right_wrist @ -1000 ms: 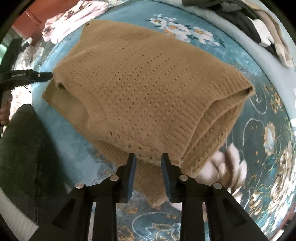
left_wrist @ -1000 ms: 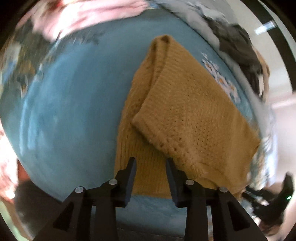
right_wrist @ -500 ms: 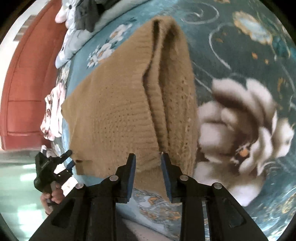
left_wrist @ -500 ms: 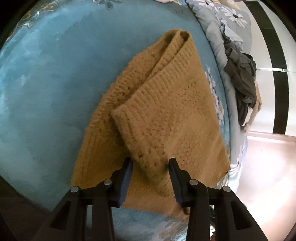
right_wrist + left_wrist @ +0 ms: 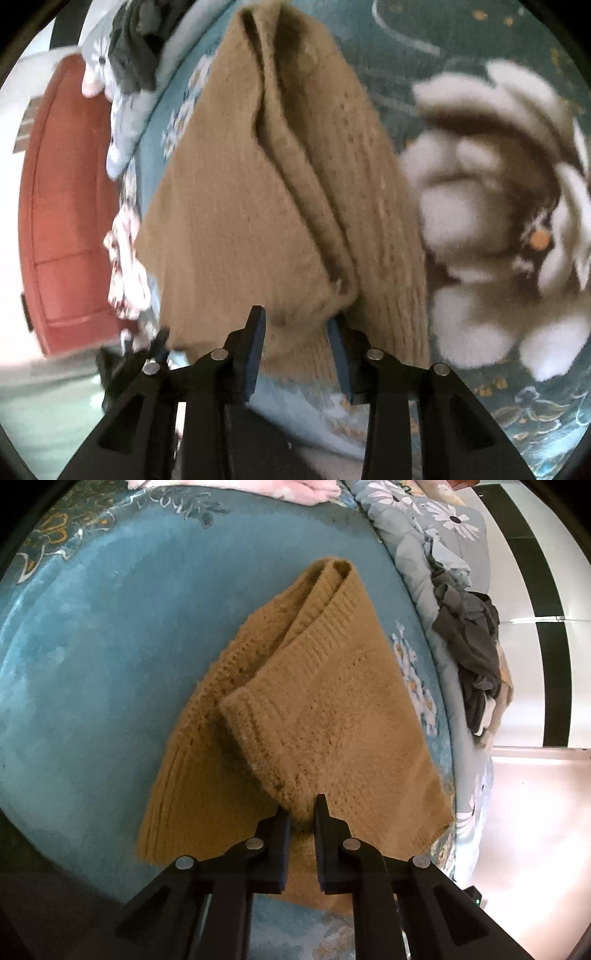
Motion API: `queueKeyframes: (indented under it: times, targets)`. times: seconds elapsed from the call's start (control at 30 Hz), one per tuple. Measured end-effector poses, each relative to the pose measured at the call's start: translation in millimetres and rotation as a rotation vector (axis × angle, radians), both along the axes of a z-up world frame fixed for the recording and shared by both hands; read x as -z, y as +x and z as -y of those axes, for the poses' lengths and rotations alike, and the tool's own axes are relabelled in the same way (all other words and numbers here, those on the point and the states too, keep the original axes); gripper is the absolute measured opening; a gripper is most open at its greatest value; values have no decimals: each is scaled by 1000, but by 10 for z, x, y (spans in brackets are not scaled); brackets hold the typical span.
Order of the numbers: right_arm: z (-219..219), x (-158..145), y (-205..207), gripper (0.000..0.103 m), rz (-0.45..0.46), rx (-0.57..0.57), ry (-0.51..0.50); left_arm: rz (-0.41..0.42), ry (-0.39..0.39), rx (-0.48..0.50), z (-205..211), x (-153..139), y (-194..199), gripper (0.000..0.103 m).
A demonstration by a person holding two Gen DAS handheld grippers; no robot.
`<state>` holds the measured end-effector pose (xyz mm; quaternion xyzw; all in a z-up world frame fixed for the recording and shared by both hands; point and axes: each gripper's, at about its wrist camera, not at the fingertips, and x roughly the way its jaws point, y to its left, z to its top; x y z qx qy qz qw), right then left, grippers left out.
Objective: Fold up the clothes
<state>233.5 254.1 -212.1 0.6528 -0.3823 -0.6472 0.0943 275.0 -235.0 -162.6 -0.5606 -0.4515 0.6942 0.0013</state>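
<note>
Sweater (image 5: 325, 716) on the bed (image 5: 92, 657), folded, mustard knit lying on the blue floral cover toward its right edge, near edge close to the front of the bed. Left gripper (image 5: 302, 814) is down at that near edge, its tongs narrowed right onto the corner of the upper folded layer, with a fuzzy tuft of knit pinched between the black fingers (image 5: 280, 834). The ribbed hem runs away from the tongs up to a rolled fold at the far end. Off the sweater's right side, on the grey daisy-print quilt (image 5: 424, 517), a heap of dark grey clothes (image 5: 472, 635) sits well apart from the knit; pink cloth (image 5: 258, 487) shows at the far edge of the bed.

Over to the right wrist view, and it's blurred. The sweater (image 5: 240, 192) fills the middle, its layers stacked along a long crease. Right gripper (image 5: 295, 325) has its tongs spread, one finger (image 5: 255, 343) on either side of the thick near corner; the knit bulges between them but the grip has not closed on it. A big white flower (image 5: 491, 206) printed on the cover lies just beside the sweater's right edge. A red headboard (image 5: 62, 206) stands at the left.
</note>
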Motion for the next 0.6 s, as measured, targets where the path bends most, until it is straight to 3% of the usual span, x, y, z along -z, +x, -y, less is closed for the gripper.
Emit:
queueKeyframes:
  times: [0.03, 0.07, 0.2, 0.33, 0.47, 0.6]
  targets:
    - [-2, -32, -14, 19, -10, 7, 22, -5, 3, 9, -13, -32, 28, 11]
    - [1, -76, -27, 11, -23, 3, 39, -9, 3, 18, -14, -58, 76, 11]
    - [-39, -340, 49, 11, -93, -78, 115, 39, -53, 61, -97, -45, 200, 11]
    - [-134, -162, 140, 10, -32, -103, 190, 131, -32, 75, -123, 160, 232, 11]
    - [-82, -112, 147, 11, -33, -149, 226, 95, -27, 94, -120, 69, 230, 15]
    - [-92, -259, 111, 15, -80, -210, 234, 26, -104, 148, -72, -162, 245, 20]
